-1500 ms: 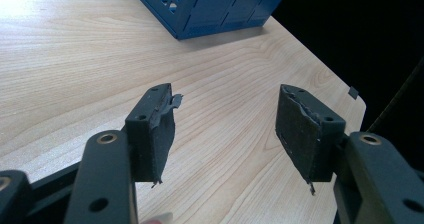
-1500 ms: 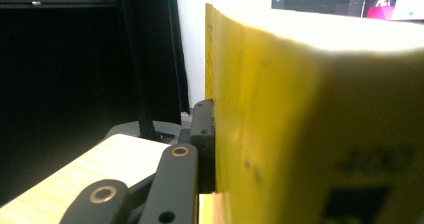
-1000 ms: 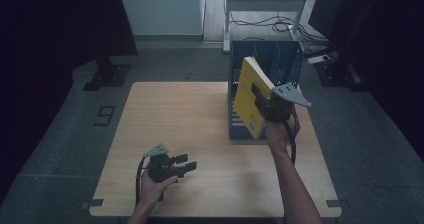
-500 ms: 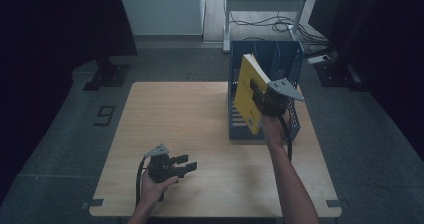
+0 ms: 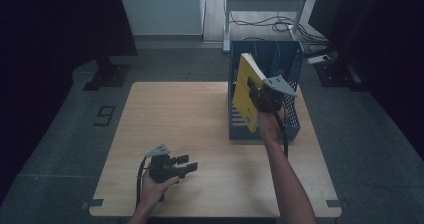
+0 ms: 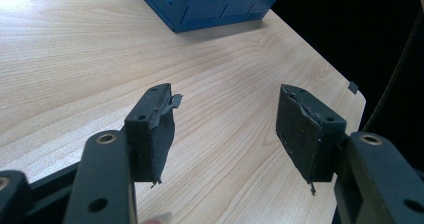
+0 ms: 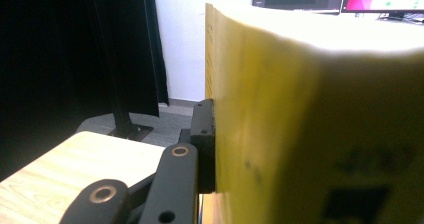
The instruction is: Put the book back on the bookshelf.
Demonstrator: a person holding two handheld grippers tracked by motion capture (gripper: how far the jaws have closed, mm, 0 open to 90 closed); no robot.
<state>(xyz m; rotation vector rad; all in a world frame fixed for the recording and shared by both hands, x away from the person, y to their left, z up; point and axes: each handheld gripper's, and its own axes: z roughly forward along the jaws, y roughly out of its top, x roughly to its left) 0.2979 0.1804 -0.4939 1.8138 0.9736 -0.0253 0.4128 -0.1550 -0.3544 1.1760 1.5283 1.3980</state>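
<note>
Yellow book (image 5: 247, 91) is clamped in the right claw (image 5: 260, 96), held up in the air at the blue file rack (image 5: 290, 126), which sits on the right half of the table (image 5: 175, 114). In the right gripper view one black jaw presses flat on the cover and the book (image 7: 310, 119) blocks the rest, so the far jaw is hidden (grip looks firm, page edge facing up). Key relation: in the high view the book's long axis runs roughly upright, tilted with its top edge leaning away from the person, and its lower corner hangs over the rack's front-left slot. Whether that corner is already between the dividers I cannot tell. My read: next move is straight down into a slot, and the tilt needs squaring to the dividers first or the corner catches a wall. Right hand is the one at the rack. Left claw (image 5: 187, 164) is well apart from it, low over the near-left table, jaws wide apart and holding nothing, with bare wood between the pads (image 6: 152, 134).
</note>
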